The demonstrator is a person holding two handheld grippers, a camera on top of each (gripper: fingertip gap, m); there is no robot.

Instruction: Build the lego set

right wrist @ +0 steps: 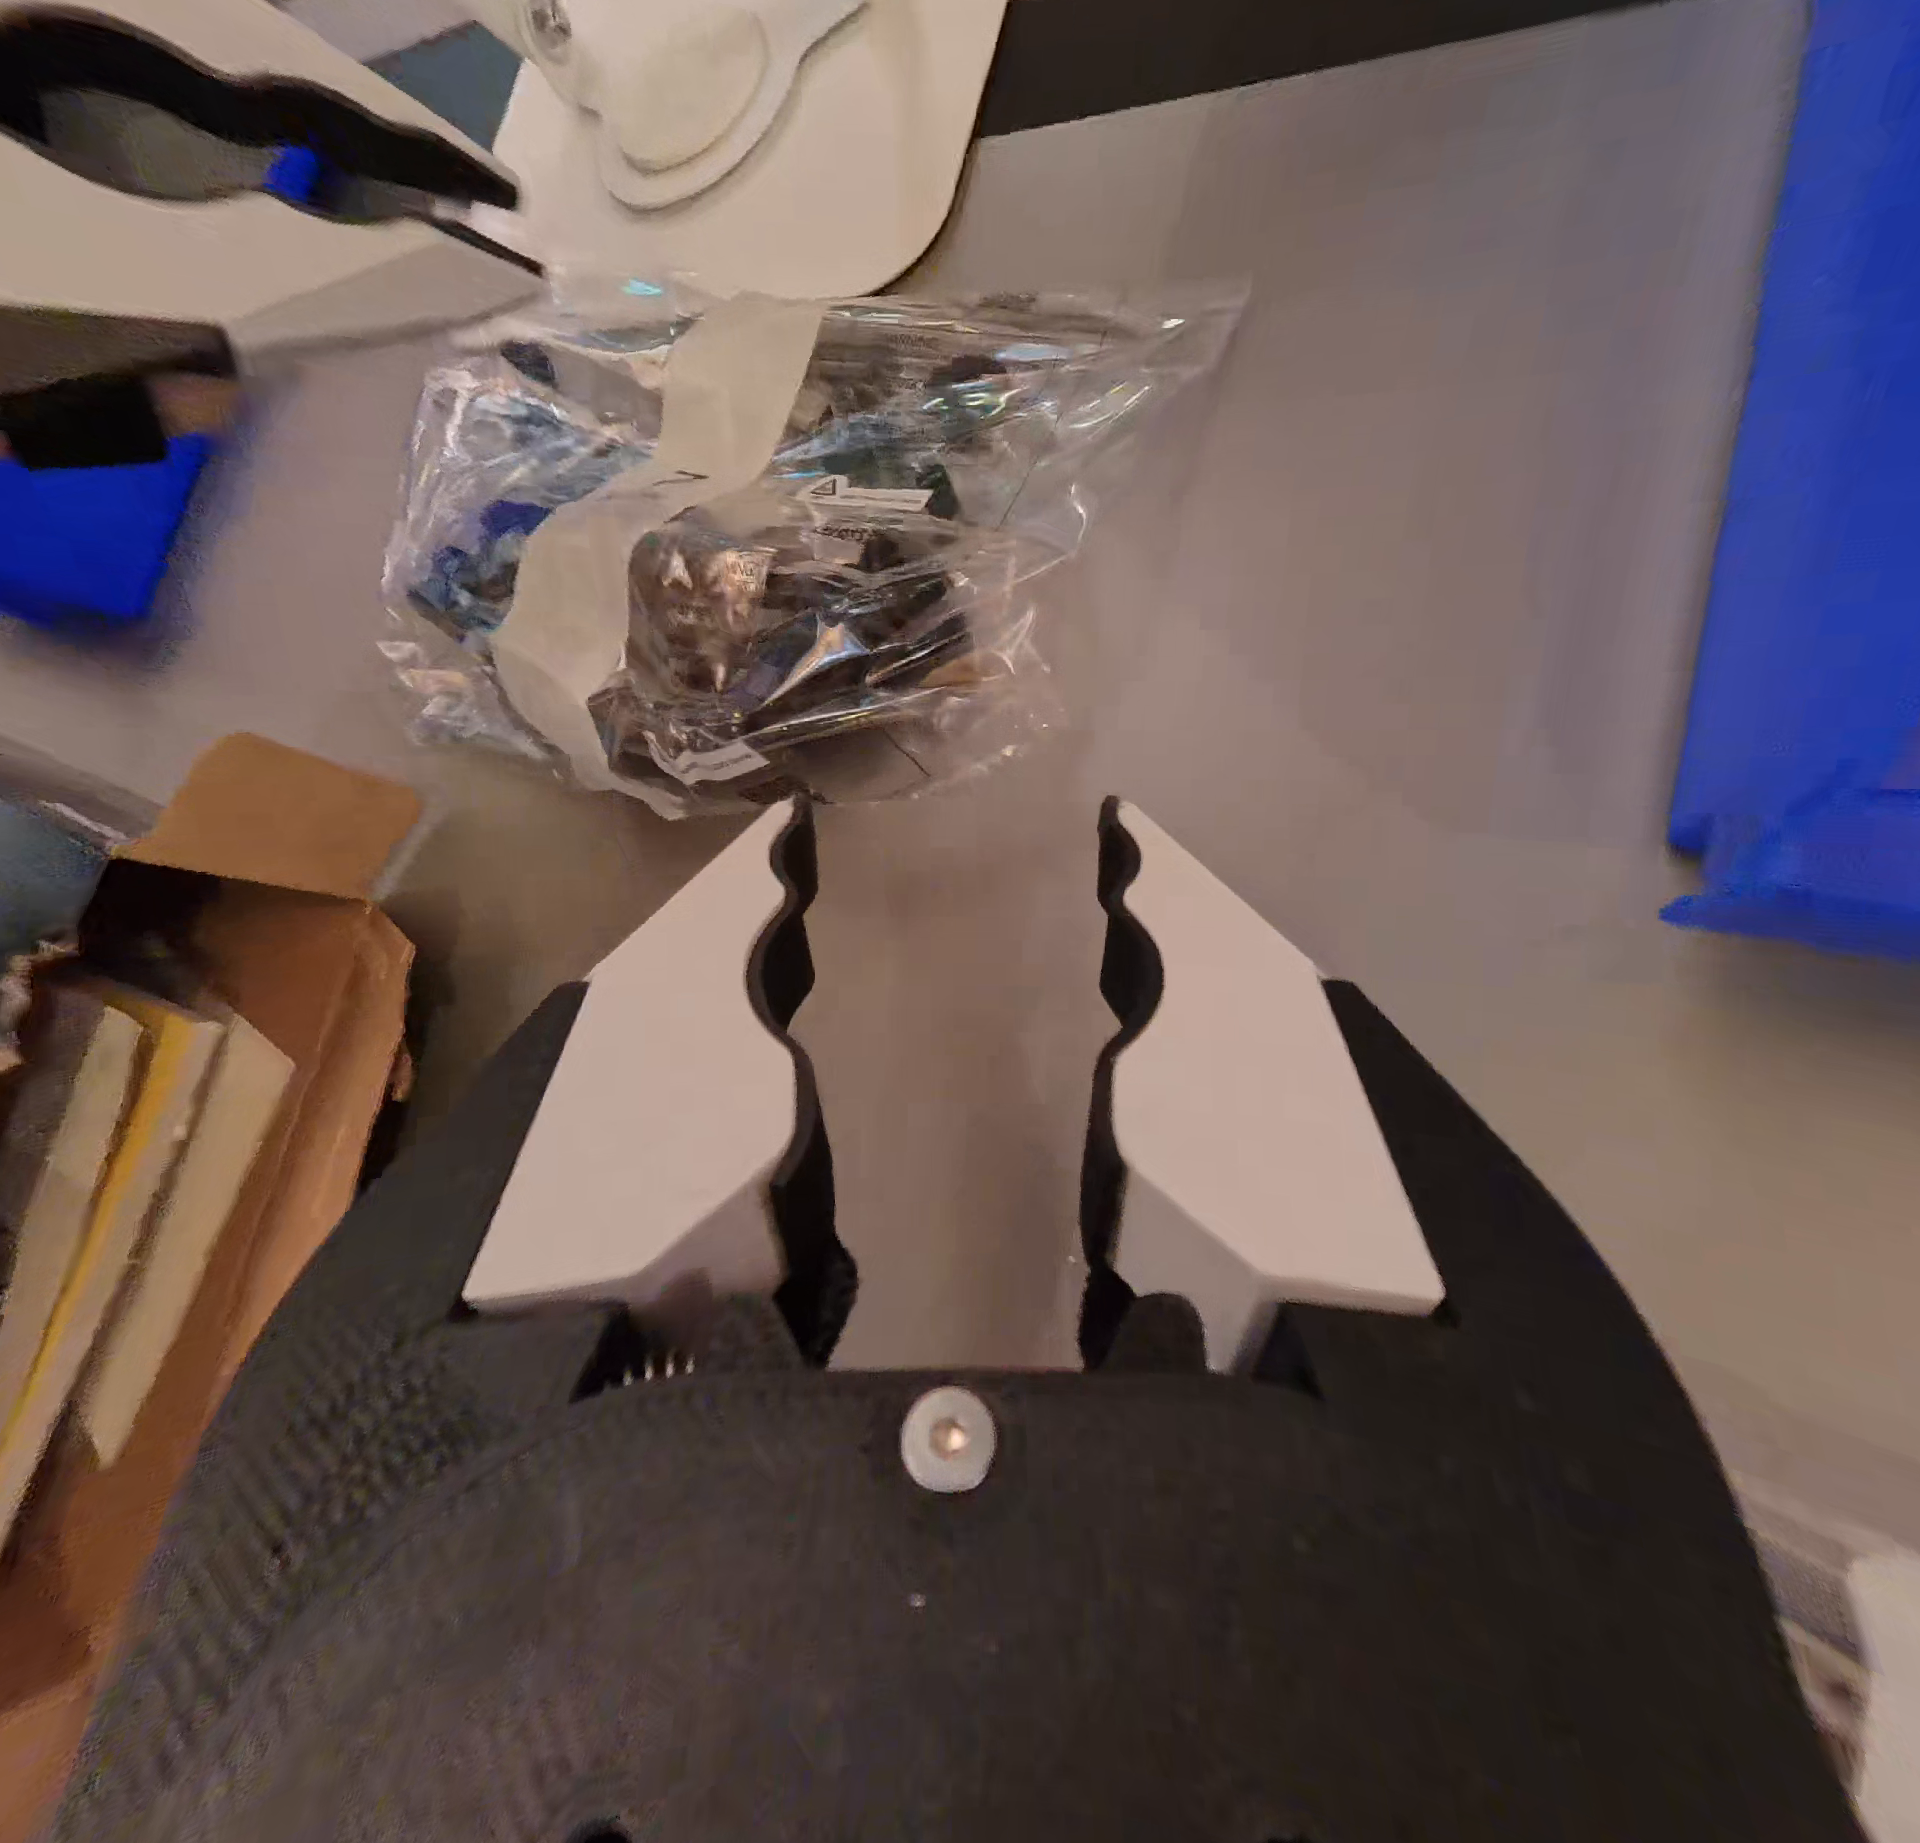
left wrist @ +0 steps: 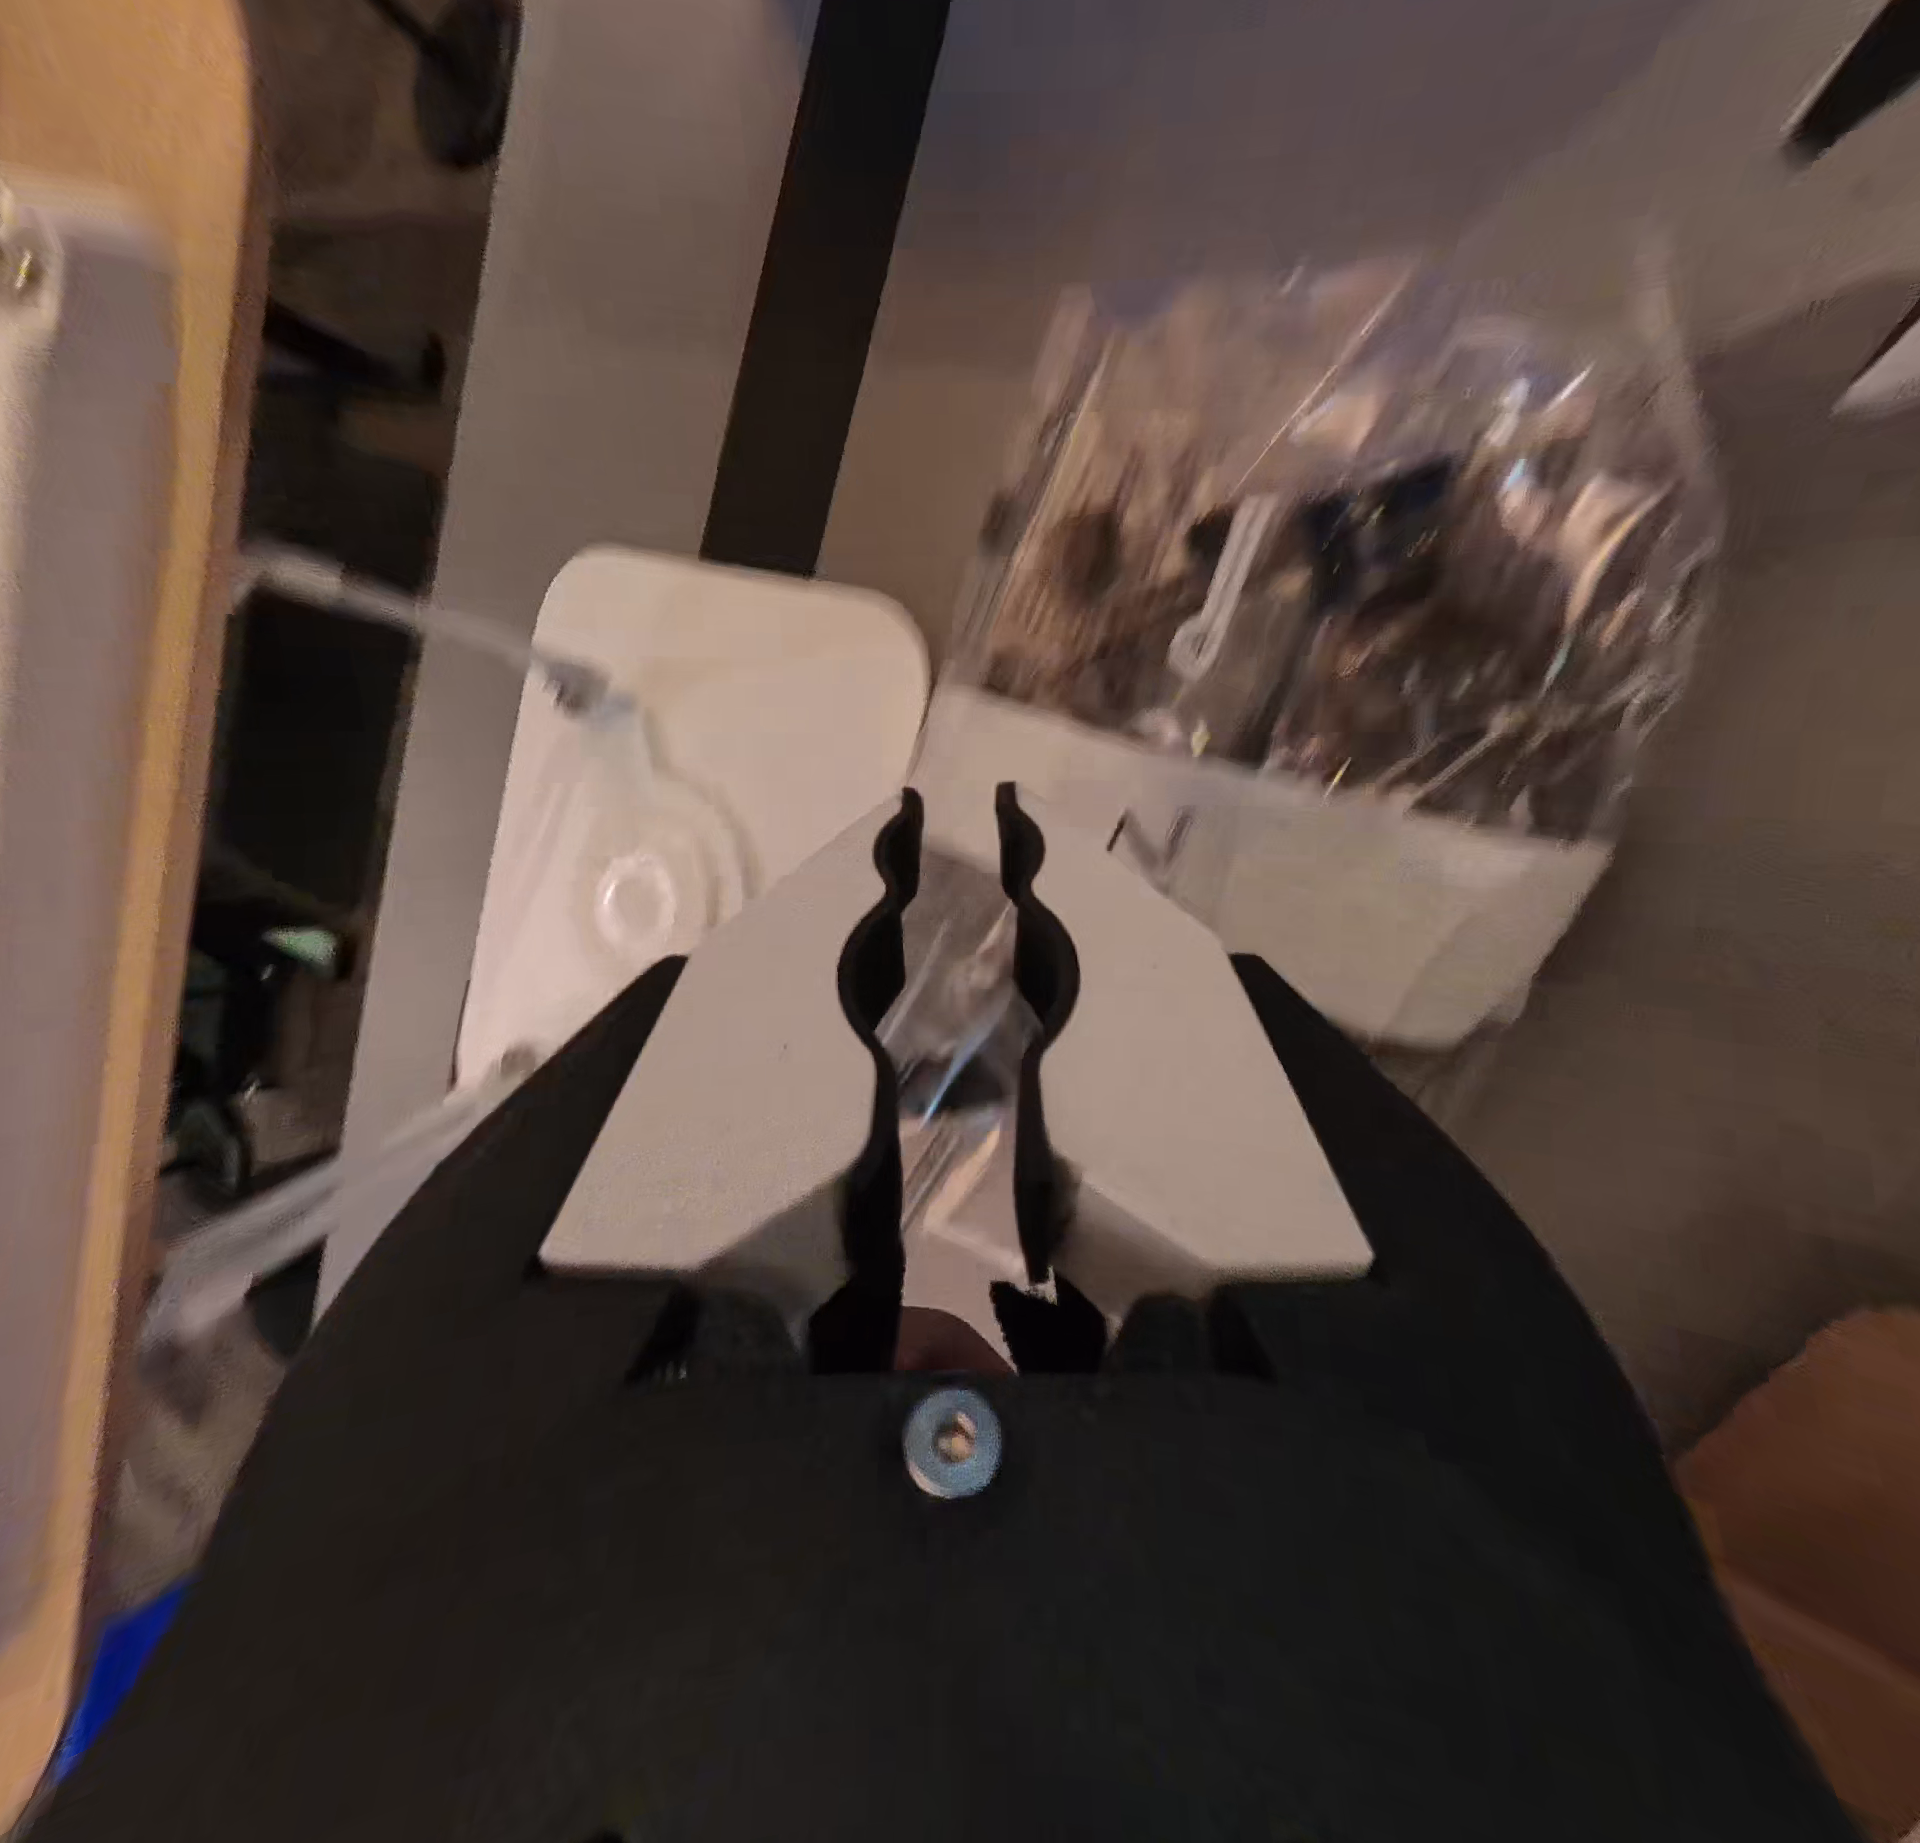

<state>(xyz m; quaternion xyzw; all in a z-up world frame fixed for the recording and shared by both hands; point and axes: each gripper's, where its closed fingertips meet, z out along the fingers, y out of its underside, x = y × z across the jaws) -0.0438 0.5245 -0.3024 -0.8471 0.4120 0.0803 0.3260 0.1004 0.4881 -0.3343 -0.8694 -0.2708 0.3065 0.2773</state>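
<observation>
- The build has barely begun, I'd say: the pieces are sealed inside a clear plastic bag (right wrist: 790, 557) lying on the grey bench (right wrist: 1403, 546), so the step in hand looks like getting that bag open.
- The left gripper (left wrist: 958, 806) has its jaws drawn close together, with crinkled clear plastic and a strip of white paper showing in the narrow gap between them. It seems to be pinching an edge of the bag, though the blur keeps me from being sure the film is truly clamped.
- The left wrist view is smeared, suggesting quick motion. It looks along the bag towards a white slab-like base (left wrist: 717, 754) just beyond it.
- The right gripper (right wrist: 956, 817) hovers over the bench with its jaws spread wide and nothing between them, its tips just short of the bag's near edge.
- From the right wrist view, the left gripper (right wrist: 436, 193) reaches in from the upper left, meeting the bag's far corner.
- An open cardboard box (right wrist: 260, 962) sits to the left; something blue (right wrist: 1818, 546) lies well apart on the right.
- Next, I'd expect the right jaws to close on the near edge so the two can pull the film apart.
</observation>
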